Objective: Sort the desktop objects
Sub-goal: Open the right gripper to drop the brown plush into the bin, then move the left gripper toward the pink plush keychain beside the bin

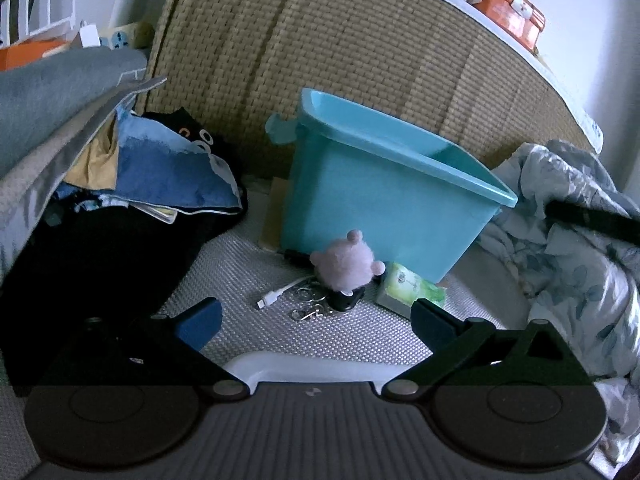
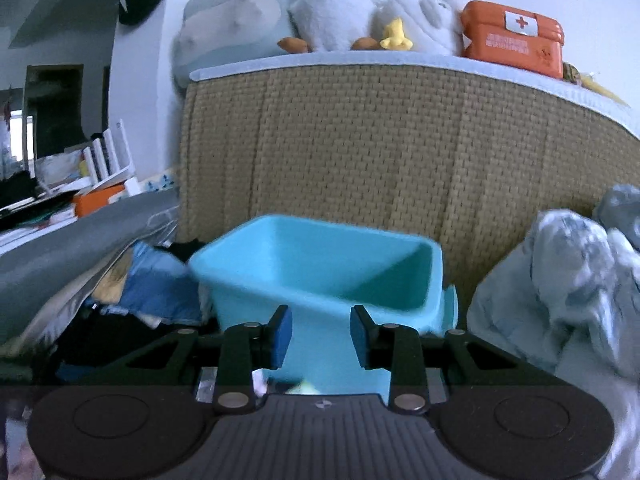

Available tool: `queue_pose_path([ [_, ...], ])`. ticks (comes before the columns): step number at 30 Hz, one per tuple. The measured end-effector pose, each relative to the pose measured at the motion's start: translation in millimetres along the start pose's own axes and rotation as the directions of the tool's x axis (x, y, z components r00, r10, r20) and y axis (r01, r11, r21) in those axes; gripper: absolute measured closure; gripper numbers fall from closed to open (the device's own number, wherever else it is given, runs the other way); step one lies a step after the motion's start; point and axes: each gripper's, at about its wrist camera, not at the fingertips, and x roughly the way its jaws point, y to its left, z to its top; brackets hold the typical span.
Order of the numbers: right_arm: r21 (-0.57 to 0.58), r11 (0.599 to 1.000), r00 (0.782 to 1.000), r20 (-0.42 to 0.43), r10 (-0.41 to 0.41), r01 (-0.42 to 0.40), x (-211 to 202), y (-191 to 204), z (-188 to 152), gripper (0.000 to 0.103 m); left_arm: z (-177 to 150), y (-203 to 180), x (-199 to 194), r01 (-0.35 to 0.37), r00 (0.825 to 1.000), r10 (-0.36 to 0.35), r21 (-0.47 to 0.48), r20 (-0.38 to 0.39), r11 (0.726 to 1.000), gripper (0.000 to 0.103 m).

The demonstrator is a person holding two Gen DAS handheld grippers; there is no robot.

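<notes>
A teal plastic bin (image 1: 384,200) stands on the textured mat against a woven headboard. In front of it lie a pink fluffy plush keychain (image 1: 346,264) on a black base, metal key rings (image 1: 306,302), a white cable plug (image 1: 276,296) and a green tissue pack (image 1: 410,286). My left gripper (image 1: 316,320) hovers wide open just short of these items, holding nothing. In the right wrist view my right gripper (image 2: 321,334) is partly open and empty, close to the front wall of the bin (image 2: 316,264), whose inside looks bare.
A pile of folded clothes and a black plush (image 1: 160,168) crowds the left. Rumpled floral bedding (image 1: 568,248) lies on the right. The woven headboard (image 2: 400,152) carries stuffed toys and an orange first-aid box (image 2: 512,36) on top.
</notes>
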Motion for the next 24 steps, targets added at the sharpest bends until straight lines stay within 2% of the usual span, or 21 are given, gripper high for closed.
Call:
queue_pose_path([
  [3,-0.004,1.000,1.000,-0.003,0.011,-0.011,-16.1,2.2,-23.6,0.067,-1.4,-6.0,-5.9,-0.012,1.000,0.011,0.050,0.028,0.999,0.000],
  [5,-0.012,1.000,1.000,0.003,0.025,-0.025,-26.5,4.8,-39.8,0.067,-2.7,-9.8,-5.7,-0.027,0.999,0.025,0.082,0.019,0.996,0.000],
  [10,-0.031,0.999,0.999,-0.035,0.021,-0.022,-38.5,9.4,-70.6,0.067,-5.3,-15.1,-5.3,-0.005,1.000,0.006,0.101,-0.009,0.995,0.001],
  [13,-0.016,1.000,0.999,-0.034,0.026,-0.026,-43.3,5.6,-82.3,0.067,-7.5,-21.6,-11.7,-0.005,1.000,0.003,0.145,0.014,0.989,0.001],
  [18,0.021,0.999,0.999,-0.023,0.038,-0.037,-50.3,-3.4,-99.2,0.067,-12.2,-37.5,-13.1,-0.046,0.998,0.033,0.248,0.057,0.968,0.001],
  [24,0.065,0.997,0.999,-0.009,0.052,-0.051,-58.8,-14.1,-119.5,0.067,-11.1,-45.0,-0.7,-0.043,0.999,0.033,0.250,0.041,0.967,0.001],
])
